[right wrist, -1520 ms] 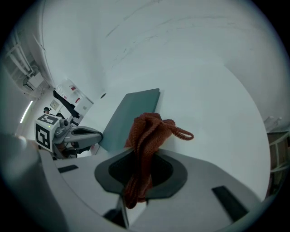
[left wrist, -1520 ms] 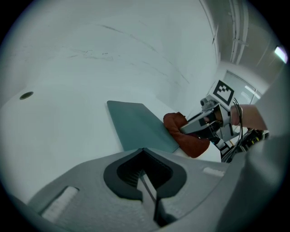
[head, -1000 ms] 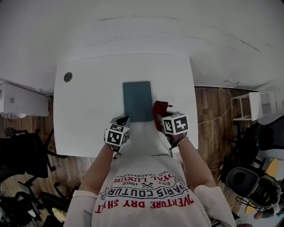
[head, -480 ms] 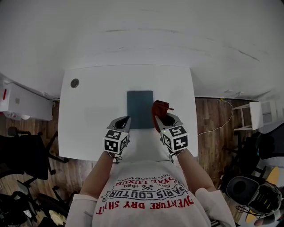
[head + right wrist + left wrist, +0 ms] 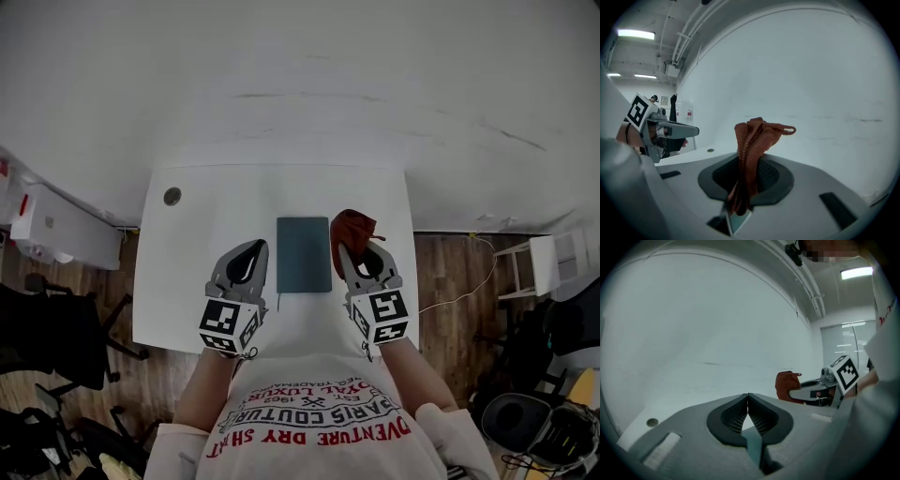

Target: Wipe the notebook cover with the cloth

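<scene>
White tabletop (image 5: 187,281), mid-frame in the head view. Carries a dark teal notebook (image 5: 304,255) lying flat near centre, plus a small round disc (image 5: 172,196) toward its upper-left corner.

Setting: office-type lab or test room, not a home.

Evidence, all placed relative to the white table (image 5: 187,281):
- Table is a plain desk with a round cable grommet (image 5: 172,196) in its far left corner.
- Far edge sits against a bare white wall (image 5: 300,84).
- Wood-plank floor (image 5: 445,267) on both sides.
- Left of it: black office chairs (image 5: 47,328) and a white boxy unit (image 5: 61,230), type not clear.
- Right of it: a small white frame stand (image 5: 539,262), with more dark chairs and gear beyond.
- Overhead: fluorescent strip lights (image 5: 635,33) and exposed ceiling pipes (image 5: 686,37).
- Right side of the room: window with slatted blinds (image 5: 843,341).
</scene>
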`<action>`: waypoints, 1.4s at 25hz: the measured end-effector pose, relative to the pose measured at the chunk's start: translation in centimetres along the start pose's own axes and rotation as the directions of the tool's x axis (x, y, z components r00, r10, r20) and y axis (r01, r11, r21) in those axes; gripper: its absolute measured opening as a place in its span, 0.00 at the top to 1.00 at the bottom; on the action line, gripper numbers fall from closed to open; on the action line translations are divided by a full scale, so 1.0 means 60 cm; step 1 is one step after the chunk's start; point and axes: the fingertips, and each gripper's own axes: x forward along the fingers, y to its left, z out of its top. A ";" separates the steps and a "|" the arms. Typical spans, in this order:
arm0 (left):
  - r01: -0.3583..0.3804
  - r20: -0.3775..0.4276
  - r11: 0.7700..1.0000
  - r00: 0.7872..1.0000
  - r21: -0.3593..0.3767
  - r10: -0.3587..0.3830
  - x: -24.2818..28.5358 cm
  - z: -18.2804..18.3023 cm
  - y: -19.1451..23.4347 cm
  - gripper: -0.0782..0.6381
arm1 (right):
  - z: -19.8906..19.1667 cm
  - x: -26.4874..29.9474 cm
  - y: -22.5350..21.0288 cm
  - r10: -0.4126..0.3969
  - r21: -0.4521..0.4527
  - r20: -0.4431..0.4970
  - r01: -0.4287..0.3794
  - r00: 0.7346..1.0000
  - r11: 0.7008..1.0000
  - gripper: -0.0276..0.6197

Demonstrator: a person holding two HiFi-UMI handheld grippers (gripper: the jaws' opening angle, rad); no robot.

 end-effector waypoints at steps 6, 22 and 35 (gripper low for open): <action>0.042 0.072 0.996 0.996 0.073 -0.047 -0.023 0.033 -0.009 0.88 | 0.021 -0.013 -0.001 -0.010 -0.051 0.049 0.012 0.999 0.999 0.84; 0.041 0.060 0.999 0.997 0.023 -0.042 -0.021 0.018 -0.002 0.88 | -0.009 -0.009 0.011 -0.026 -0.030 0.017 0.027 1.000 0.999 0.85; 0.044 0.004 0.999 0.999 -0.026 -0.044 -0.015 -0.008 0.002 0.88 | -0.014 -0.007 0.015 -0.053 -0.025 0.003 0.053 0.999 0.998 0.85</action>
